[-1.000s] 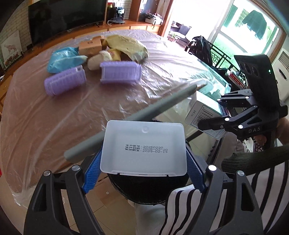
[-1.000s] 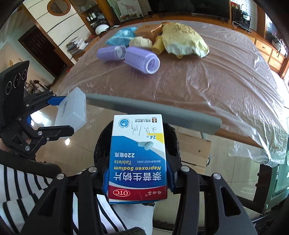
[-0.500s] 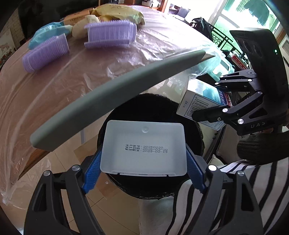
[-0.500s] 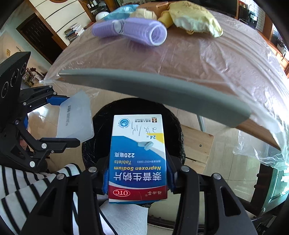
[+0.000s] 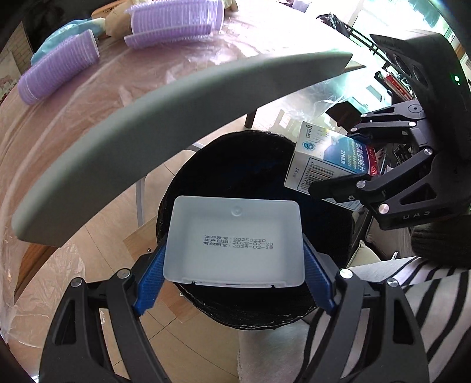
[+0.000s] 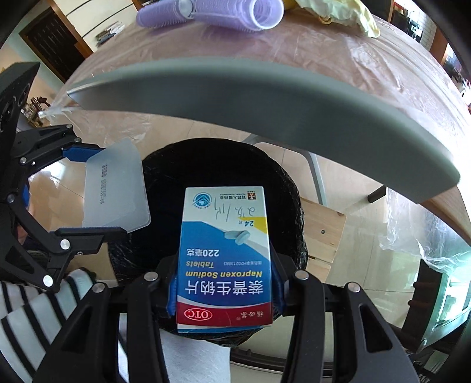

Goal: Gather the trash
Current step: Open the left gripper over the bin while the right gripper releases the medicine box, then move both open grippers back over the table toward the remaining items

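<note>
Translucent white plastic fills the lower centre of my left wrist view: my left gripper has its blue fingers clamped wide on the plastic box, hanging over the black-lined bin; I should let go only while centred.

Right wrist view: my right gripper pinches the Naproxen Sodium tablet carton narrowly, above the bin's middle. I'd release squarely, clear of the grey worktop edge at the top.

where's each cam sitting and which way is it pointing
Left wrist: on the left gripper, facing steeply down past its white plastic box into the black bin; striped sleeve, right gripper in view.
Right wrist: on the right gripper, facing down past its medicine box; left gripper visible.
Shared: bin, table edge, purple rollers.
</note>
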The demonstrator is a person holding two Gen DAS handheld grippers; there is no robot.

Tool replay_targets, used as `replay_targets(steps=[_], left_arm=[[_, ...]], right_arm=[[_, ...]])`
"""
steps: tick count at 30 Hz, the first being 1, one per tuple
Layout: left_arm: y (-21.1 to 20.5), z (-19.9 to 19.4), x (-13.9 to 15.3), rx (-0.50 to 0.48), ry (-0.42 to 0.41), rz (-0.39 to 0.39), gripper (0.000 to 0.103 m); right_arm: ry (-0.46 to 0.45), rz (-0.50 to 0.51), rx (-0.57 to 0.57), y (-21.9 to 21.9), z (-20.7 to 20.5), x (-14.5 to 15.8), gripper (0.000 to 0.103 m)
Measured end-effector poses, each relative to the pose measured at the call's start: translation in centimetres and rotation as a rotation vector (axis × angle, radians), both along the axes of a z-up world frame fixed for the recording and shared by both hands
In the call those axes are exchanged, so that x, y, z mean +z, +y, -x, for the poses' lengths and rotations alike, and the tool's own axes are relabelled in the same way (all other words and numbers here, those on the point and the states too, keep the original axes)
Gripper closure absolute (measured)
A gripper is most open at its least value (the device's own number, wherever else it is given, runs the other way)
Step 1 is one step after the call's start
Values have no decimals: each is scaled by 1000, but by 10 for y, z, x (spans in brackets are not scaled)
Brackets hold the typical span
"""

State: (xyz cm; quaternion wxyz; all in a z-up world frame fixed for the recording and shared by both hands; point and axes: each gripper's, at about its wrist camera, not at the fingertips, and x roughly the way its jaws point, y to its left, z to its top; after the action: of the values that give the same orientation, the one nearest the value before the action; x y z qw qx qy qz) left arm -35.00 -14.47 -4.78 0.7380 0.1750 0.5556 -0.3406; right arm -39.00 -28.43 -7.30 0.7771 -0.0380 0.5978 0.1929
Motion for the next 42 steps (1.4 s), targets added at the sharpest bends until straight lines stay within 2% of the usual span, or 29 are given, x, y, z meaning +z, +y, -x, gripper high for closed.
replay_targets(steps=[11, 24, 32, 35, 37, 38, 39, 42], left_arm=[[-12, -3, -18, -24, -5, -51, 20], [-36, 1, -34, -62, -27, -98, 20], [-38, 0, -38, -68, -41, -103, 20], [-37, -1, -34, -64, -69, -86, 20], [-36, -2, -33, -57, -78, -74, 16], [-35, -2, -32, -53, -82, -69, 14], [-34, -3, -31, -52, -84, -57, 12], [-30, -3, -31, -49, -67, -30, 11]], right_arm=[[7, 53, -10, 7, -5, -18, 58], [9, 91, -38, 18, -12, -24, 58], [11, 92, -50, 20, -13, -23, 57], [6, 82, -63, 17, -14, -21, 57], [3, 77, -71, 14, -14, -20, 42], [-3, 75, -77, 13, -13, -17, 30], [-11, 69, -77, 12, -12, -15, 27], [-20, 70, -74, 10, -8, -10, 27]])
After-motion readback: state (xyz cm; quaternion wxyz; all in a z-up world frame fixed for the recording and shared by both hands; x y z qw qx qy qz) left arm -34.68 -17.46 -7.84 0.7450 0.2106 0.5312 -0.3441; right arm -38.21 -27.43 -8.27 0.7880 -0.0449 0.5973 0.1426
